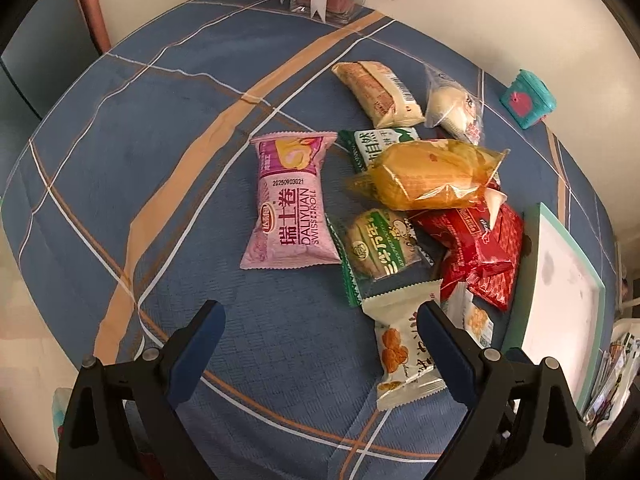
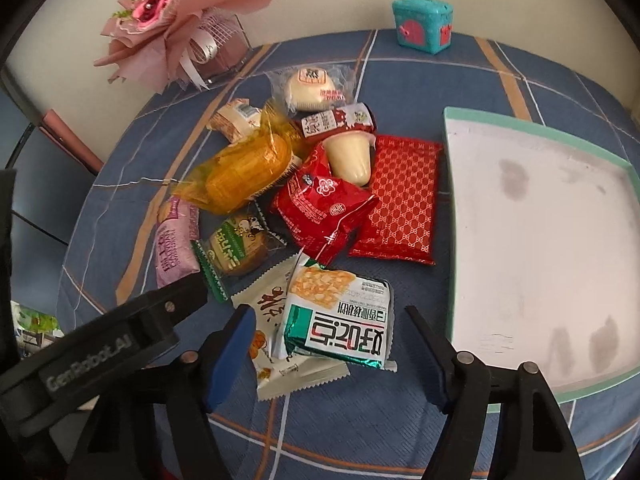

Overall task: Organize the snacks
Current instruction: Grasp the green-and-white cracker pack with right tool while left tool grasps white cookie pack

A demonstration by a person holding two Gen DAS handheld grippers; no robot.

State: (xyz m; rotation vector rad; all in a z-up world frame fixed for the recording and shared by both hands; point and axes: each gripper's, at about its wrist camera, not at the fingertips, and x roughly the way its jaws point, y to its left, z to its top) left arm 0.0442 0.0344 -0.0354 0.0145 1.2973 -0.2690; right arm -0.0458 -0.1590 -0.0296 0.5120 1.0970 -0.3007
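A heap of wrapped snacks lies on a blue plaid tablecloth (image 1: 120, 160). It holds a pink Swiss roll pack (image 1: 292, 208), a yellow cake pack (image 1: 428, 176), a round green cookie pack (image 1: 380, 248) and a red pack (image 2: 320, 204). My left gripper (image 1: 320, 308) is open over bare cloth. Its right finger overlaps a white packet (image 1: 400, 344). My right gripper (image 2: 328, 312) stands open, with a green-and-white cracker pack (image 2: 340, 320) lying between its fingers, and the pads are apart from it. To the right sits a white tray (image 2: 452, 200) with a teal rim.
A pink paper bouquet (image 2: 168, 20) stands at the back left and a small teal box (image 2: 422, 24) at the back by the wall. A patterned red pack (image 2: 400, 200) lies against the tray's left side. The left gripper's body (image 2: 120, 340) reaches in beside my right one.
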